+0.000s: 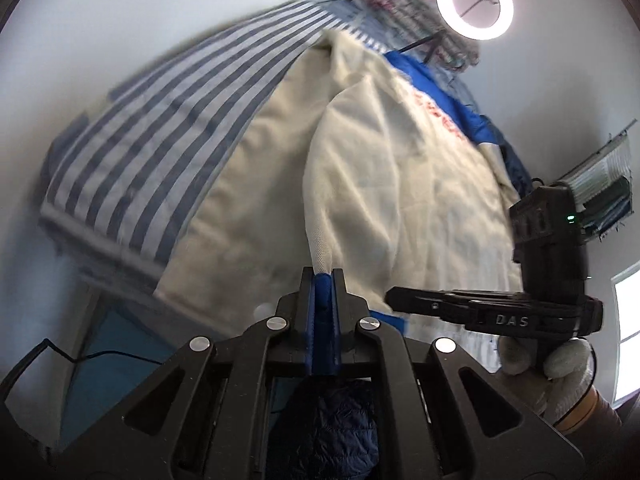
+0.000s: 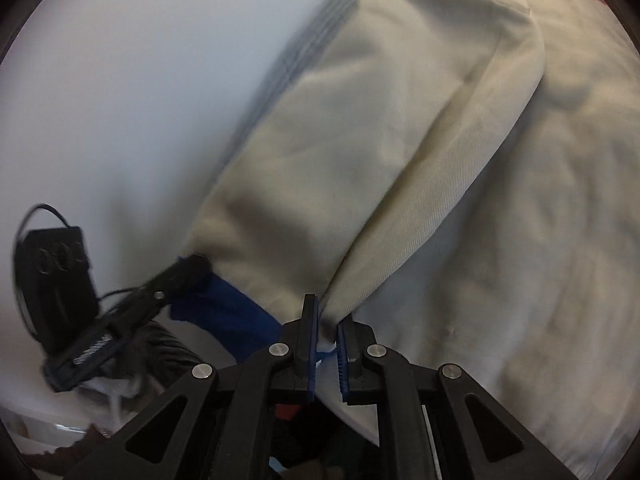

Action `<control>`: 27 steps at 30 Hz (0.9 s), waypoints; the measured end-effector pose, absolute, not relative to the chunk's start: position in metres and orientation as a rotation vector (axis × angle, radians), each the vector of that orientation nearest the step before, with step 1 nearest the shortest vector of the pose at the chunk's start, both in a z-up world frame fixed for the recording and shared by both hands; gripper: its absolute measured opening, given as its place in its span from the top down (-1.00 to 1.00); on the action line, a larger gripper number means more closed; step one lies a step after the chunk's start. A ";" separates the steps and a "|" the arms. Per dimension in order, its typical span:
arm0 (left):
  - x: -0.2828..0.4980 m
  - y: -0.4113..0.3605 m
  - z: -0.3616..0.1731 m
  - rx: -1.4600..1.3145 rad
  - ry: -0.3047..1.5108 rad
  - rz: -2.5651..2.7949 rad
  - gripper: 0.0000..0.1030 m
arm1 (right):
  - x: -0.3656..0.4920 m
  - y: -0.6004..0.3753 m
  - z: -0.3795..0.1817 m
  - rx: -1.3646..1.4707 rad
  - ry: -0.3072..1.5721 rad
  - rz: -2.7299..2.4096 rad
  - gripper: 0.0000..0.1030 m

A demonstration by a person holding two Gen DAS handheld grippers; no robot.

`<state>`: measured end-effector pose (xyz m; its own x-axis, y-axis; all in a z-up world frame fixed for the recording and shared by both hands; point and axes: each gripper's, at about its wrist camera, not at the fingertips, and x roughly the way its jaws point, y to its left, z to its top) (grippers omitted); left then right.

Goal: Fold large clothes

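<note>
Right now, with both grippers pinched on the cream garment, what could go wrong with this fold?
1. The left gripper holds only a narrow tip of the cream garment; it may slip out under tension.
2. The right gripper also bites a thin gathered edge, so the fold line may come out twisted.
3. The garment overlaps the striped cloth; pulling could drag that cloth along.

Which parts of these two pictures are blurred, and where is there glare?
Left wrist view: the ring light glares white, the striped cloth smears with motion blur, while the left gripper stays sharp. Right wrist view: the cream garment is soft near its upper-left edge, the other gripper at the left is smeared, and fisheye distortion bends the edges.
</note>
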<state>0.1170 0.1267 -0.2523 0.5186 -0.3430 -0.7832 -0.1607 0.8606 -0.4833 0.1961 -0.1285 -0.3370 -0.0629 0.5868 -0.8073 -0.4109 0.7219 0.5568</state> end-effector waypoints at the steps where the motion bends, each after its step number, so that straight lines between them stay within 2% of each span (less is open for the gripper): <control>1: 0.115 0.129 -0.257 -0.560 1.032 -0.112 0.92 | 0.194 -0.124 -0.334 0.122 1.406 0.827 0.84; 5: 0.108 0.135 -0.260 -0.562 1.009 -0.106 0.92 | 0.190 -0.117 -0.296 -0.025 1.303 0.845 0.38; 12: 0.104 0.129 -0.254 -0.496 0.969 -0.100 0.92 | 0.220 -0.123 -0.243 -0.082 1.164 0.786 0.37; 17: 0.101 0.130 -0.255 -0.492 0.966 -0.099 0.92 | 0.274 -0.107 -0.224 -0.084 1.101 0.699 0.35; 27: 0.100 0.137 -0.259 -0.511 0.965 -0.106 0.92 | 0.385 -0.030 -0.214 -0.174 1.036 0.575 0.35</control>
